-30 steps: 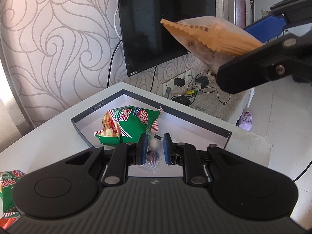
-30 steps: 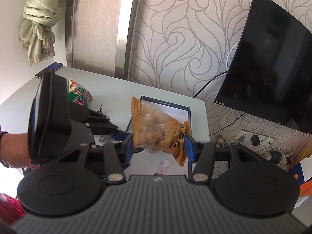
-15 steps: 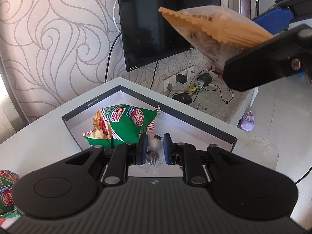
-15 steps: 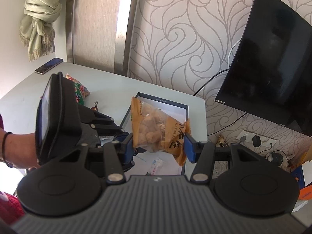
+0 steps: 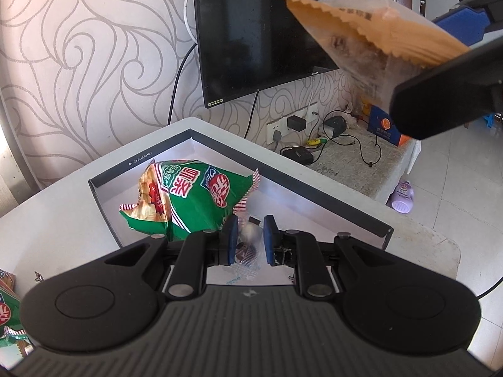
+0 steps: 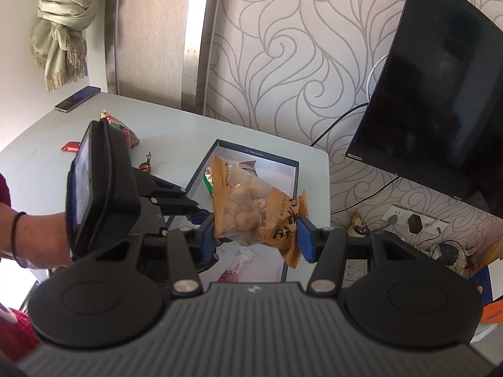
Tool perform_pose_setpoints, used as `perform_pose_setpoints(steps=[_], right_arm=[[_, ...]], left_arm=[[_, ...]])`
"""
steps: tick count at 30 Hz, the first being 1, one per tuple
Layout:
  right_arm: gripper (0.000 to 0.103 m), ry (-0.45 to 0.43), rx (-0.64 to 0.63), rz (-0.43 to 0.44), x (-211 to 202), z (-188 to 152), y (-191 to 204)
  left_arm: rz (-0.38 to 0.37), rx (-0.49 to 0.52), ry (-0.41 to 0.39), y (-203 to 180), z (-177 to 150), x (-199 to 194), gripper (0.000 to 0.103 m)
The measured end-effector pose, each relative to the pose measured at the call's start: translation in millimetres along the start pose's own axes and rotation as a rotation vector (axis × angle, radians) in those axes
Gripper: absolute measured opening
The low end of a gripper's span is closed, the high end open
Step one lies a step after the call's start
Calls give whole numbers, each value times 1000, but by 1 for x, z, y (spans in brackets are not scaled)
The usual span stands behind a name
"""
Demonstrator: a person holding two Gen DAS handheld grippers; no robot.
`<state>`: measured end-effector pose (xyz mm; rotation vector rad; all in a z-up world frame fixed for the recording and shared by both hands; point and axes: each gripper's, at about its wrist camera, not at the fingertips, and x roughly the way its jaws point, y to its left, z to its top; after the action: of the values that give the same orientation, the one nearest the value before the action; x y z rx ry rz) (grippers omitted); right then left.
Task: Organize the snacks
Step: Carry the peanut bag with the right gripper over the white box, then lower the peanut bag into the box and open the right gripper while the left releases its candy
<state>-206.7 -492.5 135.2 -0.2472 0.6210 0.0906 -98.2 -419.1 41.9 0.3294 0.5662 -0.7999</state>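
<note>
Both grippers have edged closer over the open box [image 5: 317, 188] since a second ago, its green snack bag [image 5: 191, 201] now larger in the left wrist view. Left gripper [image 5: 248, 238] is clenched on a small clear-wrapped candy [image 5: 248, 245] just above the box floor. Right gripper [image 6: 256, 232] grasps an orange peanut snack packet [image 6: 251, 213], held in the air above the box. White table [image 6: 176, 135] carries another green bag [image 6: 122, 128], a wrapped sweet [image 6: 145, 166] and a phone [image 6: 78, 98].
</note>
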Motion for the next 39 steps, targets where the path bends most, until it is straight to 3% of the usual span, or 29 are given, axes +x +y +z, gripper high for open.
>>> perform_pose_setpoints(steps=[14, 26, 31, 39], right_arm=[[54, 31, -3, 22, 14, -4, -6], [54, 41, -17, 56, 25, -3, -2], [54, 45, -20, 65, 26, -3, 1], [55, 65, -7, 78, 37, -10, 5]], left_arm=[[48, -36, 43, 15, 2, 32, 21], [36, 0, 52, 7, -11, 20, 22], [28, 10, 49, 2, -20, 14, 51], [33, 15, 38, -2, -33, 0, 70]])
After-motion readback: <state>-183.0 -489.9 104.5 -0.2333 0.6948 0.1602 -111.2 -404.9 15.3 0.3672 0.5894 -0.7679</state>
